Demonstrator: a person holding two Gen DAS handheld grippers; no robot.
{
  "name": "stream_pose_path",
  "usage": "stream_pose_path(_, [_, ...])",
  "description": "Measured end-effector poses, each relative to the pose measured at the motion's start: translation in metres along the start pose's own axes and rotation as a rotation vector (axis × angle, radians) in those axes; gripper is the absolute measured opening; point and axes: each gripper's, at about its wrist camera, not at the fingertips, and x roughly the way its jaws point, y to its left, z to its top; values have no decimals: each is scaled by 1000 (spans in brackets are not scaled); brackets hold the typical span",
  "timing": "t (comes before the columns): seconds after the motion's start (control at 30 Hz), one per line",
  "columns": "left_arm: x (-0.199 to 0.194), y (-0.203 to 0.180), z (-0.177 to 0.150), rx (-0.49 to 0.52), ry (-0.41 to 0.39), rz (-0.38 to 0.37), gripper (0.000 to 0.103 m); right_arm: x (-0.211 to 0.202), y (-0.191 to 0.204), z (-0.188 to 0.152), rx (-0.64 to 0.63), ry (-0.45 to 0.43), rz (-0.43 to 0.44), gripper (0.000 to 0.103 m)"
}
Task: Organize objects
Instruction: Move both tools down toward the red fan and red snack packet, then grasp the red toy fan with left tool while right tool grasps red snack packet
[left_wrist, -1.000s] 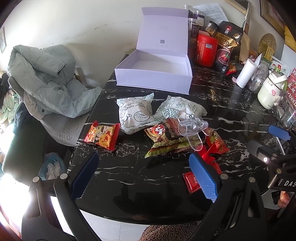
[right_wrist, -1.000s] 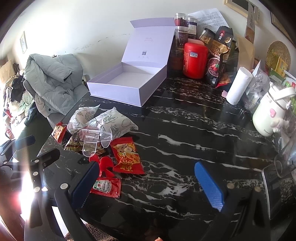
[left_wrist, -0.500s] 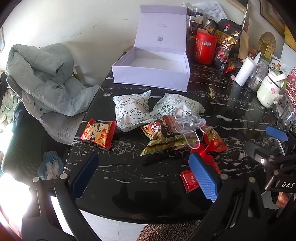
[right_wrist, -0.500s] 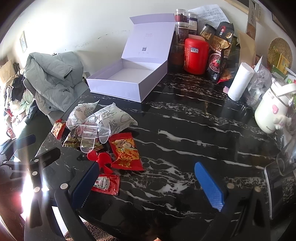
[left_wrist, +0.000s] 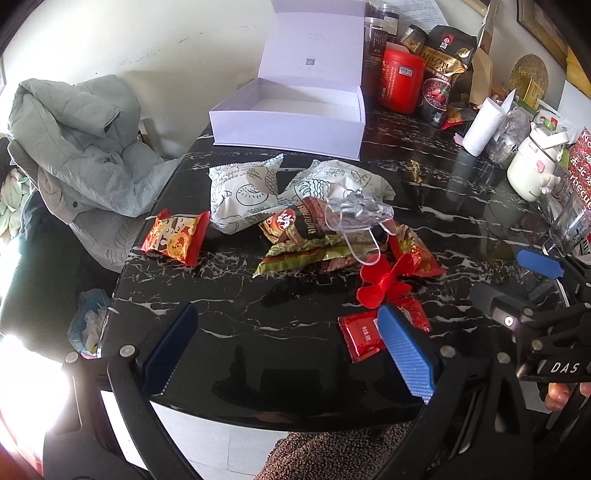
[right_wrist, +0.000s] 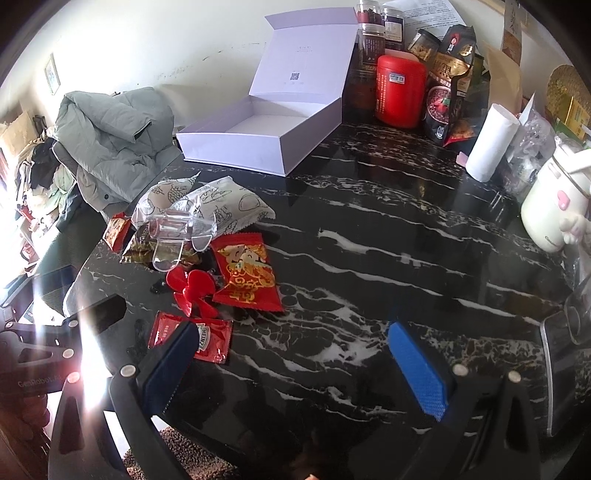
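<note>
Left wrist view: your left claw (left_wrist: 291, 350) hovers spread and empty; the ketchup sachet (left_wrist: 360, 336) lies beside its right pad. Right claw (right_wrist: 295, 363) likewise spread. Descend flat to the bench (left_wrist: 258, 314), then carry to the box (left_wrist: 288, 118) far ahead.

Ahead of your grippers stretches a glossy black marble table (left_wrist: 424, 206), backed by a cream wall (left_wrist: 166, 40). To your left, a chair (left_wrist: 99, 236) carries a grey-green jacket (left_wrist: 77, 140); harsh sunlight (left_wrist: 22, 369) glares low there.
</note>
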Motion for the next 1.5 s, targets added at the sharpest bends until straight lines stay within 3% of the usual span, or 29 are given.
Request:
stream_pose_path(0.77, [27,-58,-24,-24,75,-131,98,11,-50,-27,-15,22,17,103])
stream_pose_path(0.87, [34,-63,-24,-25,86,-127,98,15,-57,-29,-2,28,12,103])
stream_pose_path(1.03, [42,-64,-23,-56,93,-26,98,22,-63,-29,12,42,-5,103])
stream_pose_path(1.1, [47,-62,-24,-66,118,-31,98,27,-63,-28,11,53,-2,103])
stream_pose_path(1.37, [51,-65,-24,-30,92,-7,98,41,-58,-19,-15,64,-15,103])
stream_pose_path(1.43, [50,-63,-23,-17,82,-12,93,44,-56,-17,-27,64,-11,103])
stream_pose_path(1.5, [47,-60,-23,-8,61,-20,80,46,-52,-14,-39,64,-7,103])
